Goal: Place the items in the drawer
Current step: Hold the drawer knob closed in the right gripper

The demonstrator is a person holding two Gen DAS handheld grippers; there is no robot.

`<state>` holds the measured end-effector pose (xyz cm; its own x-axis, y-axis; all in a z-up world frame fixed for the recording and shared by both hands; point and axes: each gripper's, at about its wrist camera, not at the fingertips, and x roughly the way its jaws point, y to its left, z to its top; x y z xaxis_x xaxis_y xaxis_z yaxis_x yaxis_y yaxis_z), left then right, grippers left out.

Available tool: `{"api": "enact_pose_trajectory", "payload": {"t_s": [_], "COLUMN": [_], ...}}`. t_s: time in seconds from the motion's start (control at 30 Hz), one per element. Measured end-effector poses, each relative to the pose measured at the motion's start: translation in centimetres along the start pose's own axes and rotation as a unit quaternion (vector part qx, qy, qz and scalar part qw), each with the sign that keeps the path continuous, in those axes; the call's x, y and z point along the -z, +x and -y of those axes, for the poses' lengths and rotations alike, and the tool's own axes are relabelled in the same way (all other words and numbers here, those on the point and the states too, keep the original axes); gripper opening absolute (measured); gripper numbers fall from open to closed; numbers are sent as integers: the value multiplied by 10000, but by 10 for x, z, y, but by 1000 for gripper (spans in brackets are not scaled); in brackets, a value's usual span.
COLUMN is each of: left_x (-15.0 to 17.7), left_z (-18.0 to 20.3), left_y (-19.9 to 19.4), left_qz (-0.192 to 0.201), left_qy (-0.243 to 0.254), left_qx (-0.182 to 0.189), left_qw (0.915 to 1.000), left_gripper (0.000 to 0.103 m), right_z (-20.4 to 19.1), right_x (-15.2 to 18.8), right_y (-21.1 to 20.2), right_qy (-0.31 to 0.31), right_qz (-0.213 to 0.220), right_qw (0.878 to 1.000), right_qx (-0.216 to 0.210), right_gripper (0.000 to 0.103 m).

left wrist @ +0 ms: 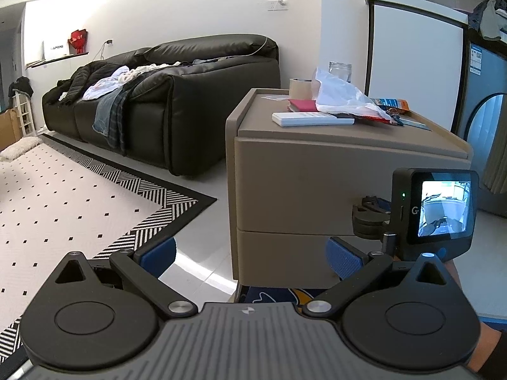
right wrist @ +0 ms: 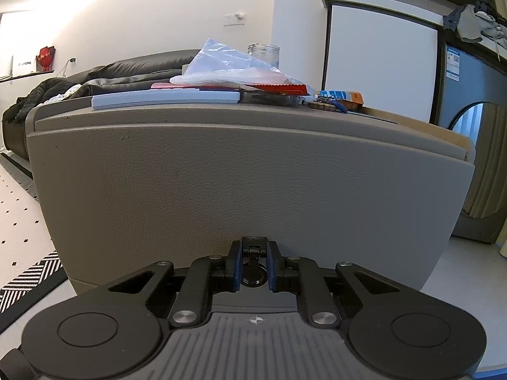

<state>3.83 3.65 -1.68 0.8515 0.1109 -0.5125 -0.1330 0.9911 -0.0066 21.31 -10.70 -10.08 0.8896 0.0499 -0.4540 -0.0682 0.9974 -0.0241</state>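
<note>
A beige nightstand (left wrist: 317, 174) has two drawer fronts, one above the other. On its top lie a flat white box (left wrist: 312, 118), a red booklet (left wrist: 301, 105), a clear plastic bag (left wrist: 342, 98), an orange-blue packet (left wrist: 393, 104) and keys (left wrist: 396, 117). My left gripper (left wrist: 250, 258) hangs open and empty before the lower drawer. My right gripper (right wrist: 253, 262) is pressed against the upper drawer front (right wrist: 221, 183), its blue pads (right wrist: 236, 269) shut on a small black pull (right wrist: 253, 251). The same gripper (left wrist: 364, 218) shows in the left wrist view at the upper drawer's lower edge.
A tape roll (left wrist: 298, 88) and a glass jar (left wrist: 340, 71) stand at the nightstand's back. A black sofa (left wrist: 164, 95) strewn with clothes lies to the left, a patterned rug (left wrist: 79, 196) on the floor. A white cabinet (left wrist: 415, 57) and a washing machine (left wrist: 488, 126) are on the right.
</note>
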Motion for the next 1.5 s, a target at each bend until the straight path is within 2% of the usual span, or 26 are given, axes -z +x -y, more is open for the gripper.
{"api": "enact_pose_trajectory", "payload": {"t_s": [1.5], "left_x": [6], "left_z": [1], "left_y": [4], "left_qz": [-126], "left_qy": [40], "left_qx": [44], "left_qw": [9999], "left_gripper": [103], "right_z": [1], "right_x": [-1], "right_y": [0], "right_qy": [177], "right_qz": [-49], "right_qw": [9998], "right_qx": [8], "right_gripper": [16]}}
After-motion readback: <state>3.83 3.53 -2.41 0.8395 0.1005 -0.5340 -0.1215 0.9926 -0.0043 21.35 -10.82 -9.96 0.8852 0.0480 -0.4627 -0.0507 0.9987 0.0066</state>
